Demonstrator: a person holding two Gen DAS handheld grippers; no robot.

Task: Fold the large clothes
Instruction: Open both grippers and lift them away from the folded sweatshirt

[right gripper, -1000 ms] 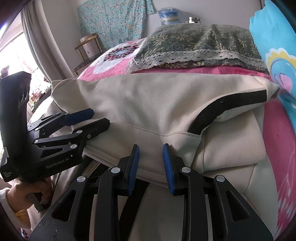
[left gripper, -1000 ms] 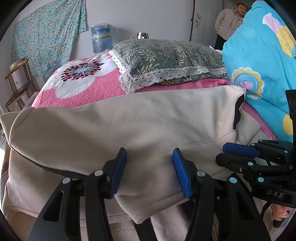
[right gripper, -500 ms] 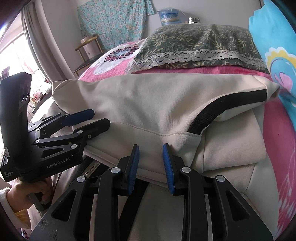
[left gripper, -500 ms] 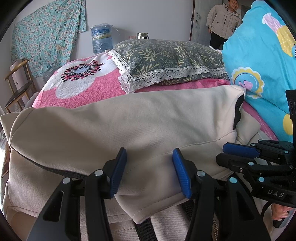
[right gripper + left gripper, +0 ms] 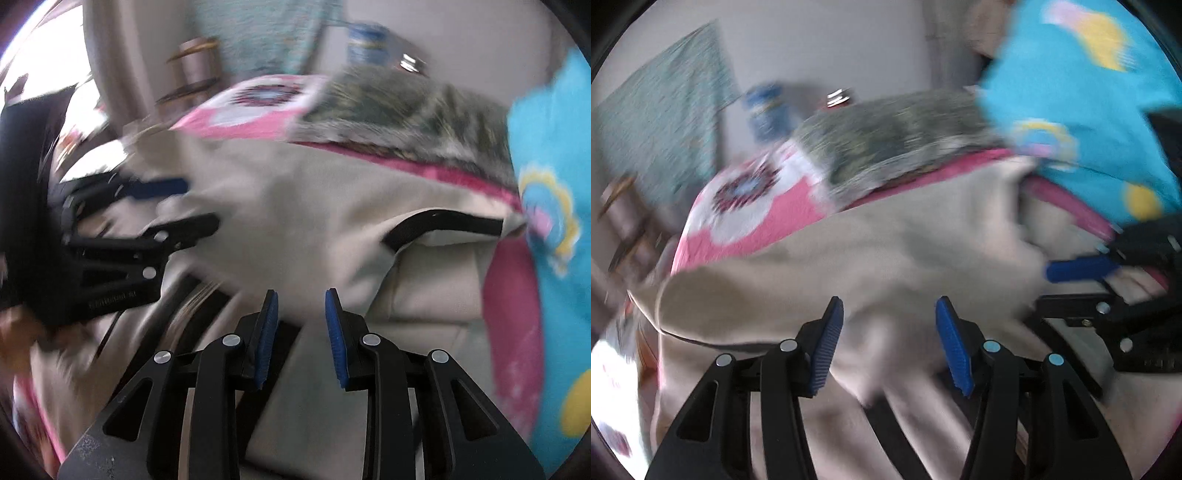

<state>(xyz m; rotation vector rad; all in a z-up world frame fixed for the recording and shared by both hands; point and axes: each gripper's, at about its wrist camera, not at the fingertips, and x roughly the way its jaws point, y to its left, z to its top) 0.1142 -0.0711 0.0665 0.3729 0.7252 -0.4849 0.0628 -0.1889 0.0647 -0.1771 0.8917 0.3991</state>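
Note:
A large beige garment [image 5: 871, 254] with black trim [image 5: 443, 218] lies folded over on a pink bed. My left gripper [image 5: 889, 314] is open, its blue pads either side of the folded beige edge without pinching it. My right gripper [image 5: 301, 306] is open, pads apart just over the garment's near hem. Each gripper shows in the other's view: the right one [image 5: 1108, 280] at the right edge, the left one [image 5: 147, 221] at the left. Both views are motion-blurred.
A grey floral pillow [image 5: 886, 140] lies on the pink flowered bedspread [image 5: 750, 206] beyond the garment. A bright blue patterned quilt [image 5: 1089, 92] stands at the right. A water bottle [image 5: 768, 107], a wooden chair [image 5: 192, 66] and a teal wall cloth are behind.
Both grippers have swung and tilted quickly, blurring the views. They stay open; the right gripper's jaws look slightly wider. The garment's folded layer looks shifted.

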